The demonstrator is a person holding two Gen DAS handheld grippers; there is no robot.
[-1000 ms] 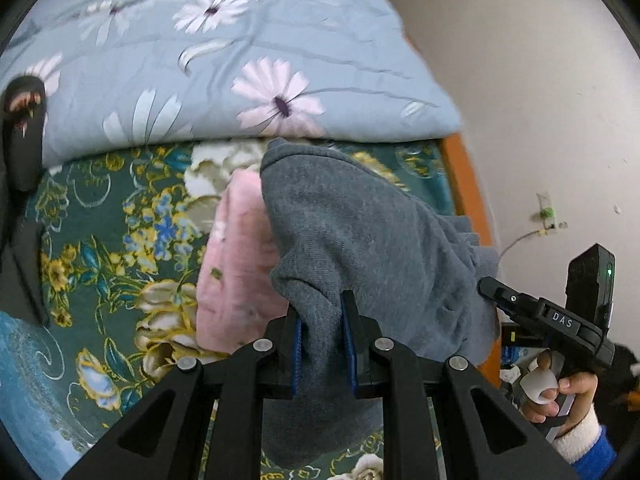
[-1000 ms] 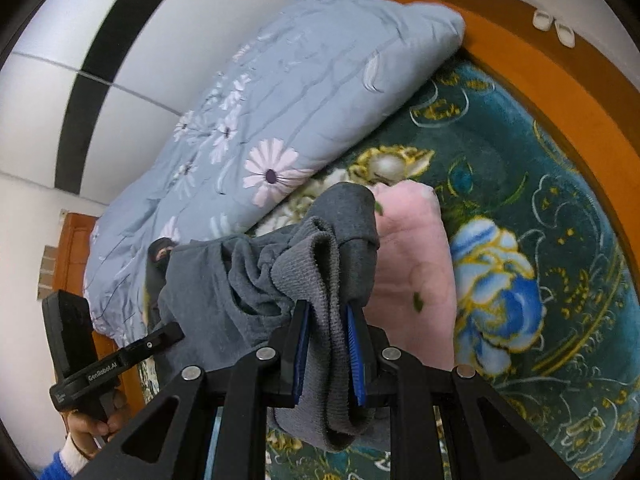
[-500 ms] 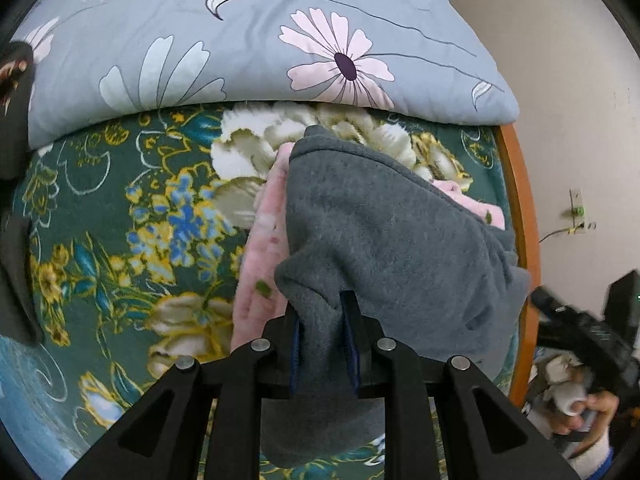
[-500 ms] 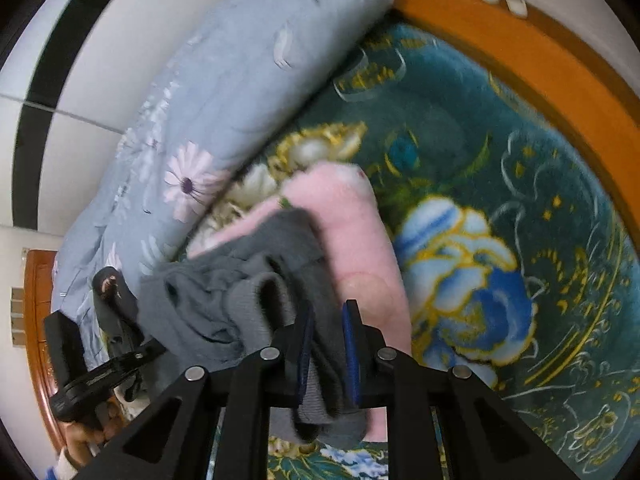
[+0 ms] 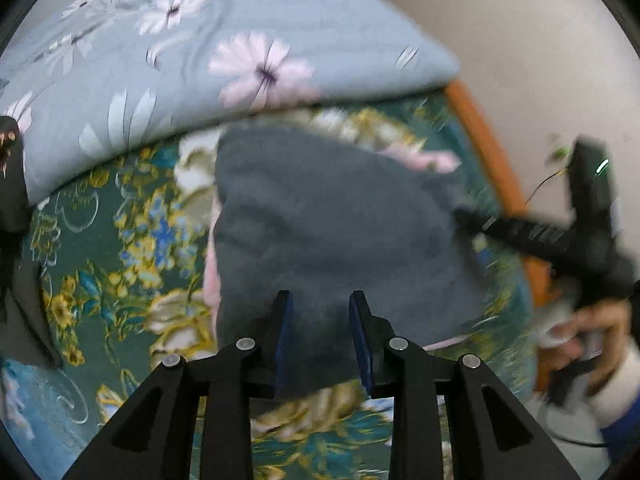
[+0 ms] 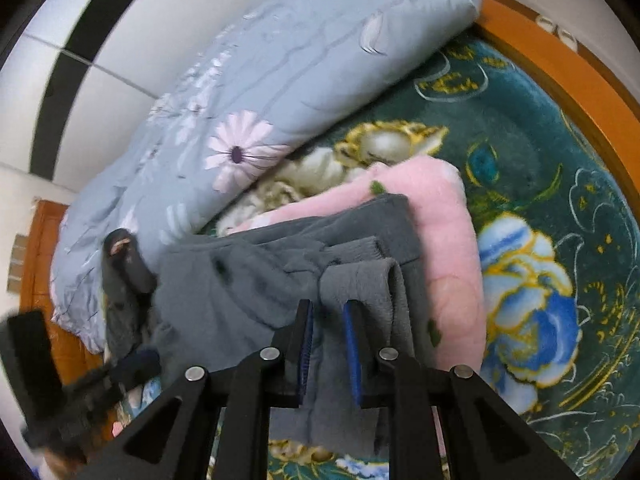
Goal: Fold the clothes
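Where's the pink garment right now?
In the right wrist view the pink garment lies on the green flowered blanket, under the gray garment, just below the blue flowered quilt.

Both wrist cameras look forward along their own fingers, close above the bed. Each faces the grey garment (image 5: 332, 232) (image 6: 240, 280) on the pink one (image 6: 440, 248), with the floral quilt (image 5: 200, 60) (image 6: 280, 100) behind.
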